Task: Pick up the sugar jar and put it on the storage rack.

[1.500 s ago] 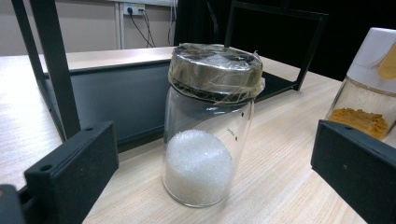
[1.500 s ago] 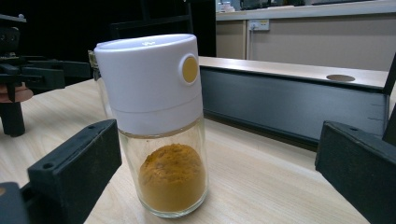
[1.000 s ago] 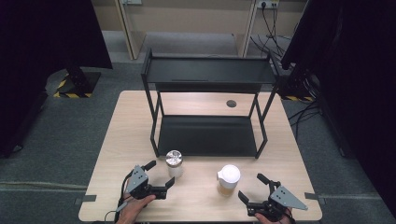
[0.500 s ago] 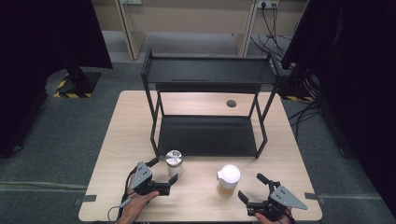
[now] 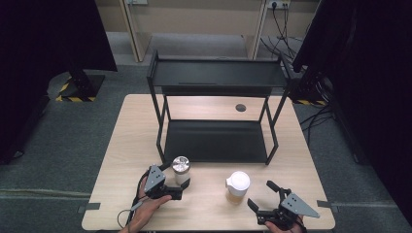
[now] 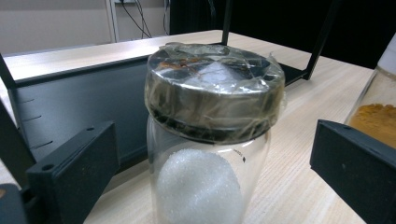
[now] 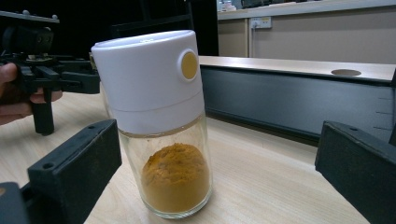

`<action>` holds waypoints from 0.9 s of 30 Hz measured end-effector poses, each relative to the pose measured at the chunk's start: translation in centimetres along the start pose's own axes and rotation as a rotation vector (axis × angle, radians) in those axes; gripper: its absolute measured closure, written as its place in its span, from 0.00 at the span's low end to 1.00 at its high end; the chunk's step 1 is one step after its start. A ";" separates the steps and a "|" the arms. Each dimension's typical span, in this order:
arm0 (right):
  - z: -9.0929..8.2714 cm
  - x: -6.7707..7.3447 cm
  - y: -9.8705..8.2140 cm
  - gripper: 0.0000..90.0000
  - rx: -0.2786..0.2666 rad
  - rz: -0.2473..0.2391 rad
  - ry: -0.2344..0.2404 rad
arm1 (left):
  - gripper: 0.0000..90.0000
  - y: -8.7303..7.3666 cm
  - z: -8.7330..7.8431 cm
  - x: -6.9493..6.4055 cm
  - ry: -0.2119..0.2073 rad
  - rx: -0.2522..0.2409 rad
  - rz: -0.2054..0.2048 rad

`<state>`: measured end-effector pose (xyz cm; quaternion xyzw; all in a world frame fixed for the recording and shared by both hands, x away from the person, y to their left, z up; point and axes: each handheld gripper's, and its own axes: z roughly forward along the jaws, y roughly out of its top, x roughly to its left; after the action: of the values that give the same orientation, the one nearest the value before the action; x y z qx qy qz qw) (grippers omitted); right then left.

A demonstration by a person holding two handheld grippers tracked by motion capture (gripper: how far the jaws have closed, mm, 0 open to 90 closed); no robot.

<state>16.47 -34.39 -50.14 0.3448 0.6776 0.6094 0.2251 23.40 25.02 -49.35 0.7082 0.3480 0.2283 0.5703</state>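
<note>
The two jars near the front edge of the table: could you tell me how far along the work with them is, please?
Nothing looks finished: both jars stand on the table in front of the rack, whose shelves are bare. In hand: the left gripper has its open jaws around the foil-capped jar, not clamped; the right gripper is open, short of the white-capped spice jar. Gripping and lifting both remain.

A pale wooden table [image 5: 121, 145] stands mid-frame on grey carpet [image 5: 73, 126]. Dark curtains [image 5: 43, 34] fill both upper corners. A beige wall [image 5: 204, 14] runs along the top.
</note>
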 end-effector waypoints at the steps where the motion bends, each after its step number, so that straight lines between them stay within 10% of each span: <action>1: 0.0 0.0 0.0 0.01 0.000 0.001 0.000 | 0.01 0.0 0.1 0.0 -0.001 0.002 -0.003; 27: 0.0 -0.3 -0.2 0.01 -0.004 0.029 0.011 | 0.34 1.3 2.0 -0.1 0.020 0.073 0.020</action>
<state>16.65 -34.64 -50.36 0.3505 0.6727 0.6158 0.2131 25.04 23.54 -48.56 0.7296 0.3546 0.2285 0.5383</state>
